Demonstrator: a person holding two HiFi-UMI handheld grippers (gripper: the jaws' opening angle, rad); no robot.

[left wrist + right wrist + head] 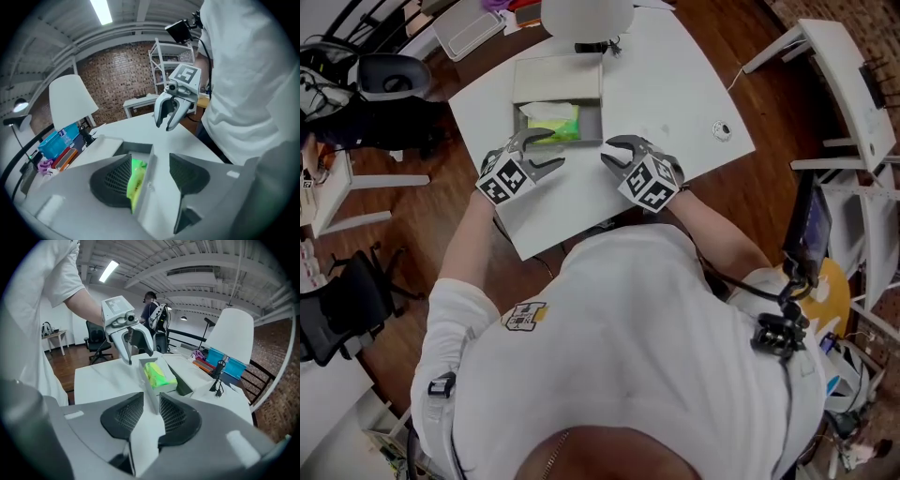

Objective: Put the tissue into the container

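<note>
The bright green tissue pack (555,123) lies flat inside the grey rectangular container (592,120) on the white table (675,84), at the upper centre of the head view, its long axis running left to right. The left claw (553,150) stands spread astride the container's near wall. The right claw (607,150) pinches that wall.

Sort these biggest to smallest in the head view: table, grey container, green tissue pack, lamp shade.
Table
Grey container
Green tissue pack
Lamp shade: nearer the camera and cut off at the top edge, so I can't rank it.
</note>
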